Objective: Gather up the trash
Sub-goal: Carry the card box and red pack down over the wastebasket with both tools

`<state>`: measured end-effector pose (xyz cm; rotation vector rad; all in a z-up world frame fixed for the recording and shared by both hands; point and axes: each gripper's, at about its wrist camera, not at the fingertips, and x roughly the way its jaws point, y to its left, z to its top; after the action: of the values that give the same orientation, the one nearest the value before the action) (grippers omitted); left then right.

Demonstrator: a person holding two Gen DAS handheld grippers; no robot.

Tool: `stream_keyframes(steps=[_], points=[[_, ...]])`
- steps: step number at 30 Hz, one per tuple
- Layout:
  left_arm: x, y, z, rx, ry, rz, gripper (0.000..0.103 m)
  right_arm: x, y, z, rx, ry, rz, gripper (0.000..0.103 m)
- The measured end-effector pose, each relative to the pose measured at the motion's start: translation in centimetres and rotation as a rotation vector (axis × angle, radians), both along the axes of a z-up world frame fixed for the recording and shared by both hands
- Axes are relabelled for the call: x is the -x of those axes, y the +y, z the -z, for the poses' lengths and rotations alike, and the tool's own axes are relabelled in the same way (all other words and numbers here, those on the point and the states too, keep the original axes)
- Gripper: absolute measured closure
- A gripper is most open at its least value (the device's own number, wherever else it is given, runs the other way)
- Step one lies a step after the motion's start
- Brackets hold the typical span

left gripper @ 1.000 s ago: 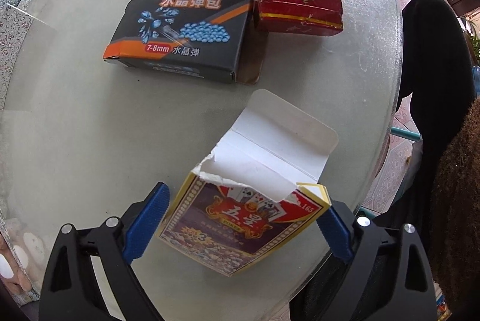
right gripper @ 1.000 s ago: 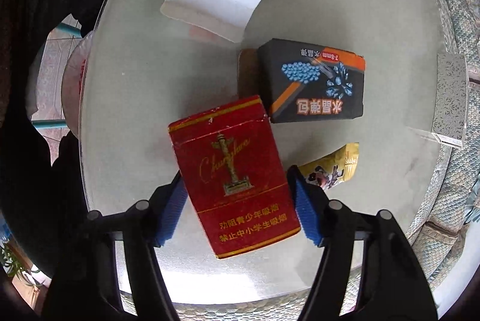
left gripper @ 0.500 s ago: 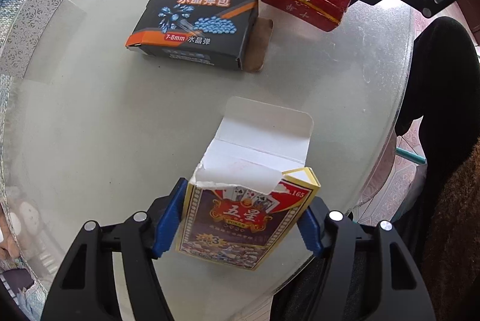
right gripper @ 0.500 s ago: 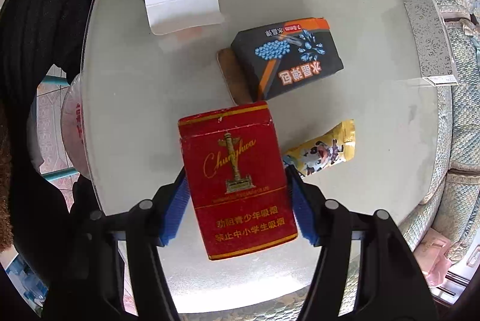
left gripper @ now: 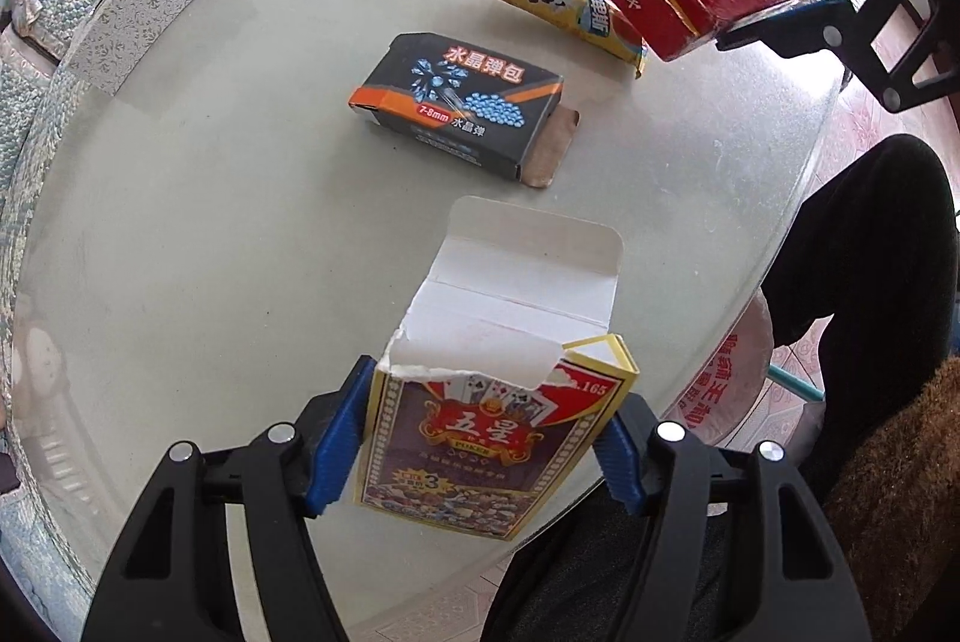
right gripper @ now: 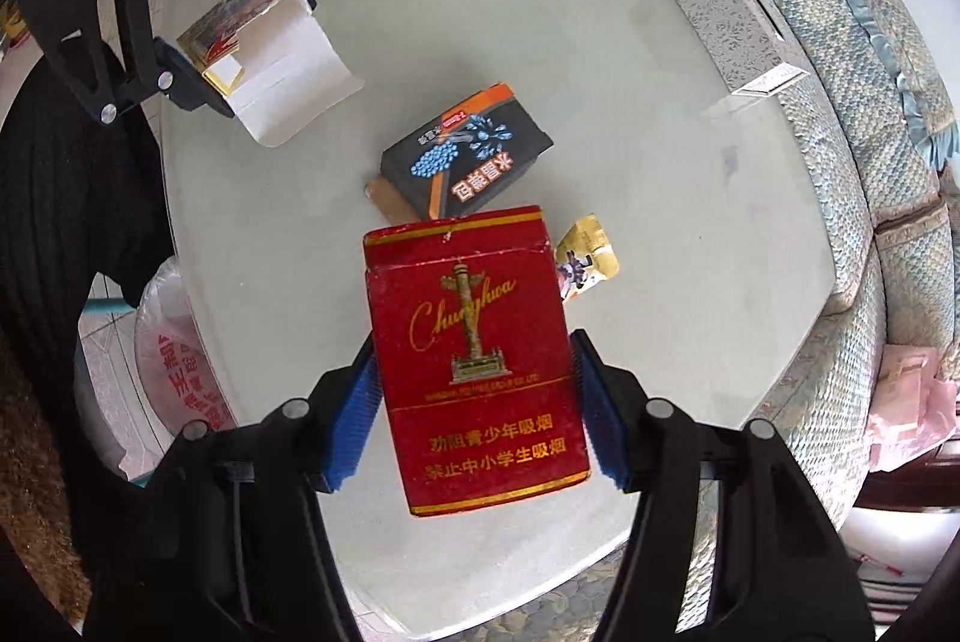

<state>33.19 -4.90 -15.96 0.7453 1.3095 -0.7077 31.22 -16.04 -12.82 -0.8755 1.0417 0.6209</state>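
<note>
1. At six o'clock in the left wrist view, the left gripper (left gripper: 480,453) is clamped on the torn poker box (left gripper: 489,447) by its side walls, so the open flap hangs free and is not crushed.
2. The right gripper (right gripper: 474,408) pinches the red cigarette pack (right gripper: 480,360) across its narrow sides, clear of the glass table (right gripper: 690,282), judged ready to carry off.
3. Toward twelve o'clock, the black pellet box (left gripper: 459,108) and yellow wrapper (left gripper: 555,6) lie flat, uncollected.
</note>
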Motion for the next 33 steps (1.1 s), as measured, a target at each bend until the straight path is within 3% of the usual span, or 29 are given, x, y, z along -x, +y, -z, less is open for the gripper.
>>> stream_keyframes(steps=[3,9,19,33], points=[[0.4,0.0,-1.1,0.031,-0.022,-0.04,0.038,0.8,-0.3,-1.2,-0.041,-0.069,0.06,0.043],[1.1,0.2,-3.4,0.106,-0.063,-0.149,0.038,3.4,0.3,-2.8,-0.127,-0.11,0.15,0.043],[6.4,-0.6,-6.5,0.211,-0.158,-0.217,0.038,8.7,0.3,-3.5,-0.217,-0.089,0.259,0.044],[10.9,1.2,-4.8,0.215,-0.194,-0.426,0.038,13.6,-1.3,-3.5,-0.253,-0.122,0.381,0.044]])
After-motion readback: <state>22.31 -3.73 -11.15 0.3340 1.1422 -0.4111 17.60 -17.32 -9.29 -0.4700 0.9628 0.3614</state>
